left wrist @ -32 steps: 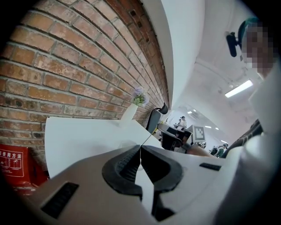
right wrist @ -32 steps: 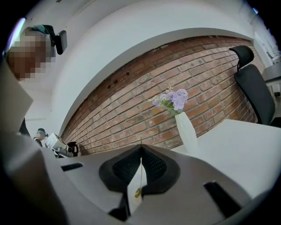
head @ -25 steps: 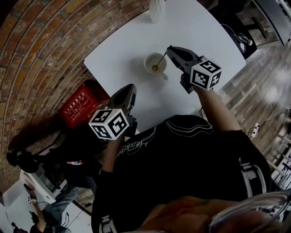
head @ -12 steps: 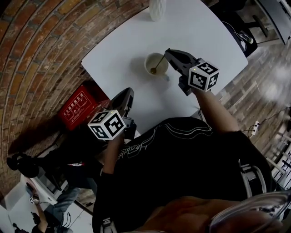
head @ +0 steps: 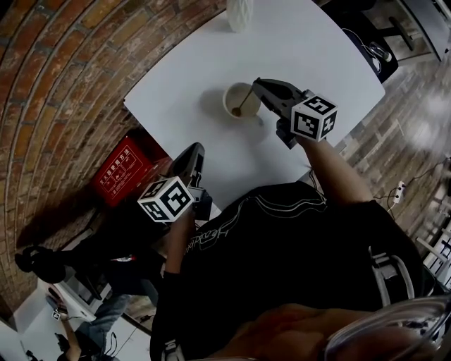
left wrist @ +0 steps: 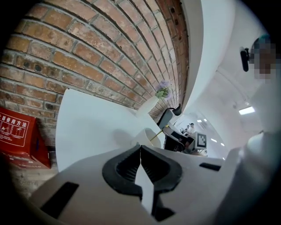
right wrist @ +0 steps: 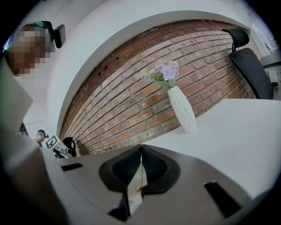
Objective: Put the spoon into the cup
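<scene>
A cream cup [head: 238,97] stands on the white table [head: 317,49]. A thin golden spoon [head: 246,100] slants into it, bowl end down inside the cup. My right gripper [head: 256,84] is just right of the cup's rim, shut on the top of the spoon's handle. In the right gripper view the handle [right wrist: 140,176] shows as a thin line pinched between the shut jaws [right wrist: 141,147]; the cup is hidden there. My left gripper [head: 195,154] hangs at the table's near edge, shut and holding nothing. In the left gripper view [left wrist: 140,147] the cup [left wrist: 147,135] lies just beyond its tips.
A white ribbed vase [head: 238,14] with purple flowers [right wrist: 164,70] stands at the table's far edge by the brick wall [head: 63,84]. A red box [head: 120,169] sits on the floor left of the table. A dark office chair [right wrist: 248,66] stands beyond the table.
Both grippers have sunk a little. The spoon has gone lower into the cup with the right gripper. The left gripper has drawn back towards the table's near edge.
</scene>
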### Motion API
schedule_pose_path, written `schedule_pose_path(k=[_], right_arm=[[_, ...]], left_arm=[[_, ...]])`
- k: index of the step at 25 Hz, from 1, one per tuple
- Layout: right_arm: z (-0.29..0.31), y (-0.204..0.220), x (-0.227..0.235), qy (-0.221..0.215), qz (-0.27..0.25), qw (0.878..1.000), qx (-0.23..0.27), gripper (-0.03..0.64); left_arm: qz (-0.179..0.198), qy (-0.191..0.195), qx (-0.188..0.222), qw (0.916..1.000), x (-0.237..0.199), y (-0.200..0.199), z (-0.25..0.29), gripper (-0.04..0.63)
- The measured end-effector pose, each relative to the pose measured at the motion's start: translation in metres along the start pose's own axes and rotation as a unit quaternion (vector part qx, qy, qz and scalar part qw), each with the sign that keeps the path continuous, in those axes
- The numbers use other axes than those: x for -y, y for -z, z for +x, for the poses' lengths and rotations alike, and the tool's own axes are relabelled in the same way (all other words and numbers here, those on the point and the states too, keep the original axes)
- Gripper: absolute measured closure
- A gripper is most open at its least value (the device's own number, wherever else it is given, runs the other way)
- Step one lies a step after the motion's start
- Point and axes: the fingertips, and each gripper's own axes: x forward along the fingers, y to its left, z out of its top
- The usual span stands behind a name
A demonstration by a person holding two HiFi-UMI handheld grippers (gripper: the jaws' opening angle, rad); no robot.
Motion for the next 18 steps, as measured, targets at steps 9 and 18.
schedule_pose_path(k=[9, 18], right_arm=[[0.0, 0.003, 0.017, 0.0, 0.048, 0.999, 0.011, 0.616], [-0.001, 0.008, 0.031, 0.011, 0.091, 0.996, 0.017, 0.614]], left_arm=[[0.007, -0.002, -0.008, 0.9999, -0.004, 0.006, -0.002, 0.591], [0.014, 0.003, -0.01, 0.9998, 0.002, 0.009, -0.003, 0.591]])
